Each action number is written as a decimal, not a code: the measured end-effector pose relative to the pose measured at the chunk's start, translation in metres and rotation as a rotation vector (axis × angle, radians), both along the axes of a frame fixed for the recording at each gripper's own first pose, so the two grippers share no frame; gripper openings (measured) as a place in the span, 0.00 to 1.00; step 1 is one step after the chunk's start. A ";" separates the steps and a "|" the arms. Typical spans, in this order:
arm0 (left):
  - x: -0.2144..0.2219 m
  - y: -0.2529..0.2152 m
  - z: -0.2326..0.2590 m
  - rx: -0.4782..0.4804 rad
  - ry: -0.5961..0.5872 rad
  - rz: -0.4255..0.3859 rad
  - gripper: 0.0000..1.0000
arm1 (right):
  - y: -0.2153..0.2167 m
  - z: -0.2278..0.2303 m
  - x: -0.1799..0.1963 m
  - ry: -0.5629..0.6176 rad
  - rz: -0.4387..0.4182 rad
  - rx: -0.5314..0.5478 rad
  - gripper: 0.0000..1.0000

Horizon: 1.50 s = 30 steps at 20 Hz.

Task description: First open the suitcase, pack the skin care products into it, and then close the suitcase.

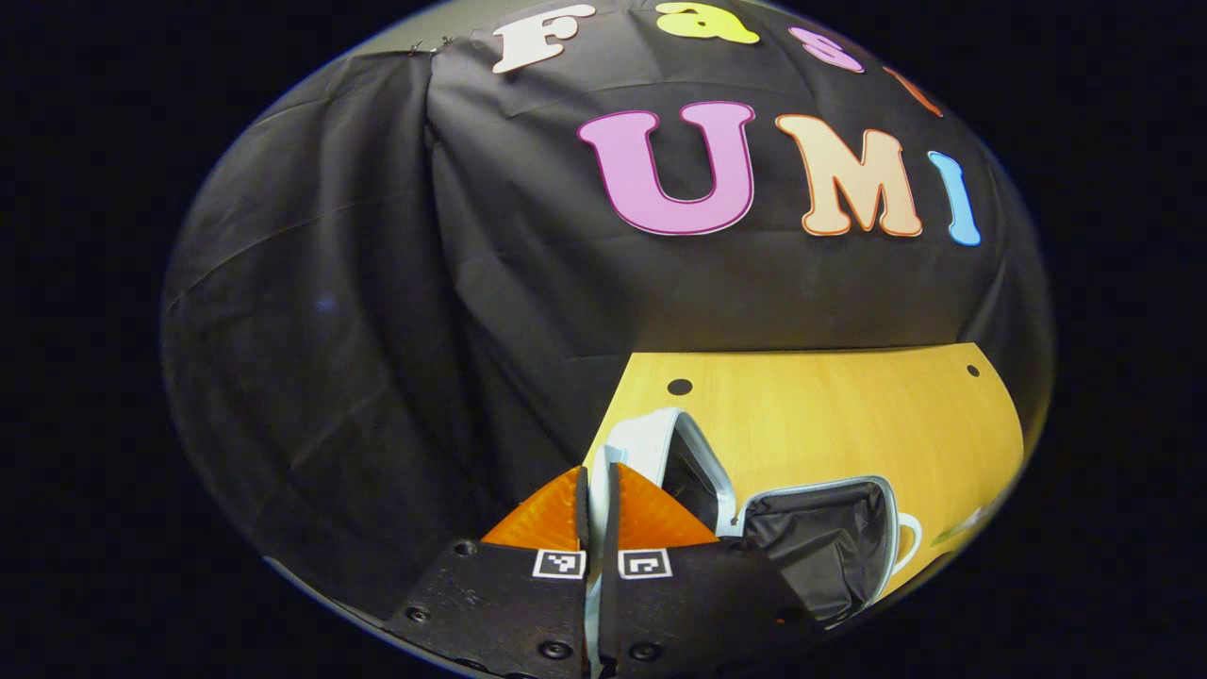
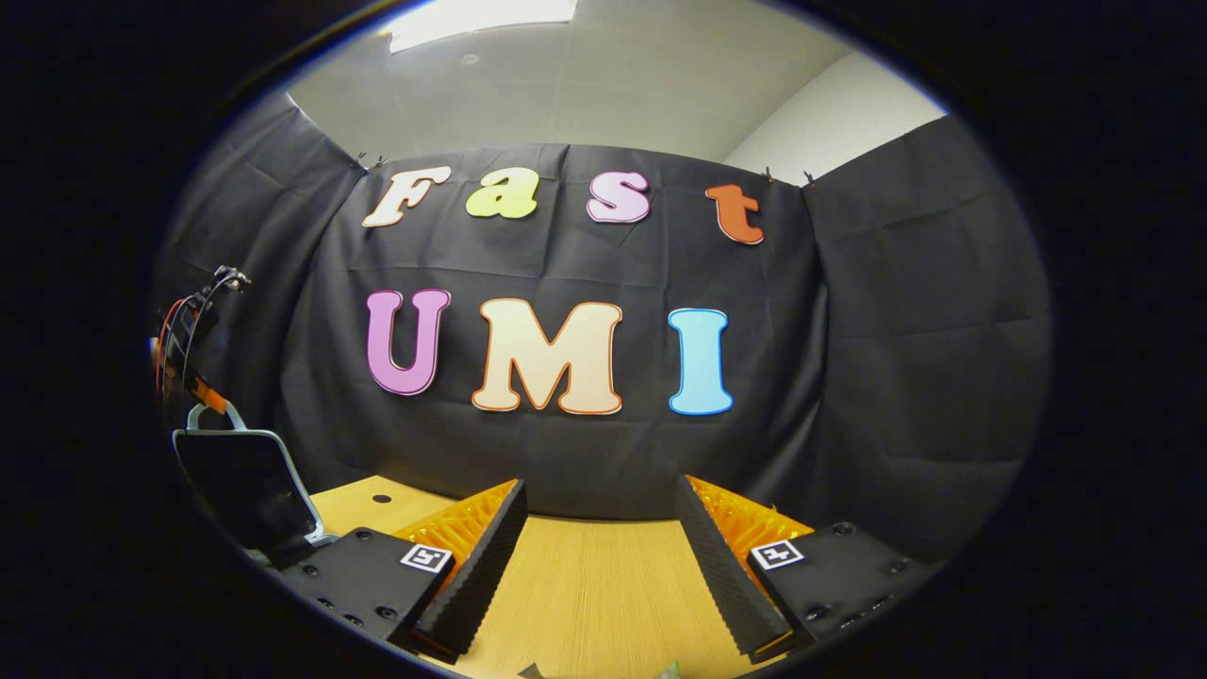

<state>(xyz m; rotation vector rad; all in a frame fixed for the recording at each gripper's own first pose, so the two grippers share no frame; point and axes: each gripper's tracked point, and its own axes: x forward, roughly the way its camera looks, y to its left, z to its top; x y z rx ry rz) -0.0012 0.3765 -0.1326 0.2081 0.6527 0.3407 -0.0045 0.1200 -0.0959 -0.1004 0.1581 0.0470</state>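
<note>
Left gripper view: left gripper [image 1: 596,500] sits at the bottom of the view; its two orange-backed fingers [image 1: 547,517] are drawn nearly together, clamped on the pale rim of the lid [image 1: 651,443], a thin strip of that rim showing in the slit between the pads; both fingers press on it. Lid stands raised, rising just ahead of and slightly to the right of the fingertips; its dark inner lining faces right. Base [image 1: 830,538] of the suitcase lies to the right of the gripper, open, black lining exposed, pale edge and zip line running round it; a white handle loop [image 1: 910,542] sticks out on its far right side. Table [image 1: 830,415], light wood, stretches ahead and to the right of the fingers; two dark round holes in it near the far edge. Black cloth wall beyond and to the left.

Right gripper view: right gripper [image 2: 599,538] has its fingers spread wide apart, nothing between them; ribbed black pads [image 2: 476,566] face each other over bare table [image 2: 594,585]. Lid [image 2: 240,490] appears far to the left of this gripper, upright, dark inside turned toward the camera, pale rim around it. Above the lid, the left gripper [image 2: 179,368] with its cables; detail there too small to tell. No contact between right gripper and suitcase; well apart.

Skin care products: cannot tell where; two small scraps at the bottom edge below the right fingers are too cut off to identify.
</note>
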 end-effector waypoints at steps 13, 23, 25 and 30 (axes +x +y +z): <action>-0.014 0.105 -0.067 -0.053 0.041 0.128 0.00 | 0.051 -0.008 -0.010 0.045 0.011 -0.083 0.98; -0.026 0.144 -0.070 0.081 0.000 0.246 0.45 | 0.053 -0.009 -0.006 0.043 0.023 -0.081 1.00; -0.021 0.130 -0.053 0.092 -0.066 0.222 0.94 | 0.046 -0.006 -0.004 0.032 0.017 -0.078 0.99; -0.001 0.065 0.019 0.117 -0.288 0.130 0.96 | 0.019 0.010 0.009 -0.020 -0.004 -0.029 0.98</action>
